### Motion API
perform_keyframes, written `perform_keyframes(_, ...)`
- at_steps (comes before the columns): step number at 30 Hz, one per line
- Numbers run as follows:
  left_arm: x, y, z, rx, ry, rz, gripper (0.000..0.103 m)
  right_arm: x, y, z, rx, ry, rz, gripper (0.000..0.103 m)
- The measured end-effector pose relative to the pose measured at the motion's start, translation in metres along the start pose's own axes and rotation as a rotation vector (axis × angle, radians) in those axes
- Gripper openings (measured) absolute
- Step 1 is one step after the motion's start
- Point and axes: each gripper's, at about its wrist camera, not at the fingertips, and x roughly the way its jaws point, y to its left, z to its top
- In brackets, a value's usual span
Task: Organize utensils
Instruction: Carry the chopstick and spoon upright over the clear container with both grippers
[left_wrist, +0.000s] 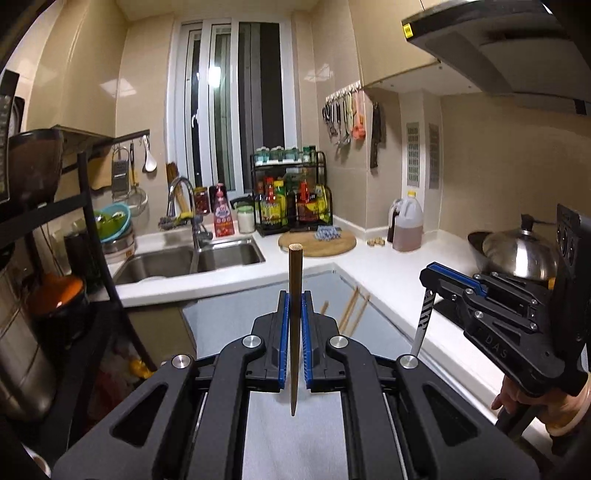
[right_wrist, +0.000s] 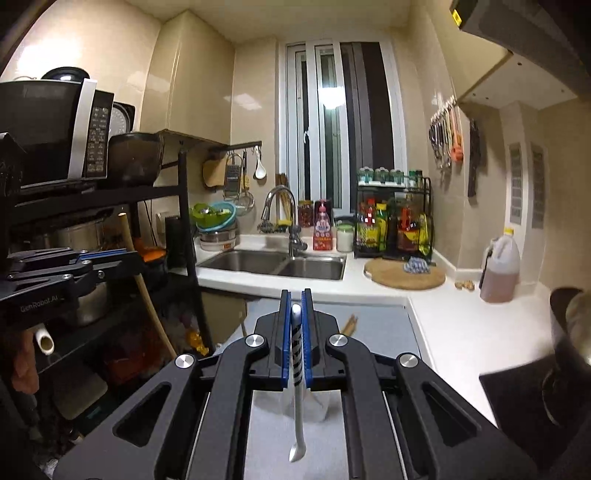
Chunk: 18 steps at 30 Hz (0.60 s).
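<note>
Above the grey worktop, the left claw is clamped on a dark brown chopstick that stands nearly upright between its blue pads, blunt end at twelve o'clock and pointed tip at six. At three o'clock in the left wrist view, the right claw is closed on a white utensil with a black-patterned handle, which hangs down from its jaws; a hand holds that tool at four o'clock. The right wrist view shows the same white utensil pinched between the blue pads, its small rounded end at six o'clock. Several light wooden chopsticks lie loose on the grey worktop at one o'clock of the left claw, near the white counter's edge. A round wooden board rests on that counter beyond them.
</note>
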Motion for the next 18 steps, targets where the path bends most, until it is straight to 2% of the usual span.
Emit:
perform_keyframes(5, 0.022, 0.005, 0.031, 0.003, -0.054, -0.004, 0.006, 0.021, -0.001, 0.038, -0.032, -0.055, -0.008, 0.006)
perform_keyframes(10, 0.049, 0.009, 0.046, 0.003, -0.077, 0.009, 0.006, 0.05, -0.004, 0.062, -0.05, -0.083, -0.015, 0.006)
perform_keyframes(15, 0.077, 0.018, 0.046, -0.021, -0.082, 0.017, 0.006, 0.078, -0.004, 0.069, -0.055, -0.094, -0.017, 0.006)
perform_keyframes(18, 0.094, 0.022, 0.041, -0.03, -0.068, 0.015, 0.006, 0.095, -0.004, 0.062, -0.05, -0.081, -0.02, 0.006)
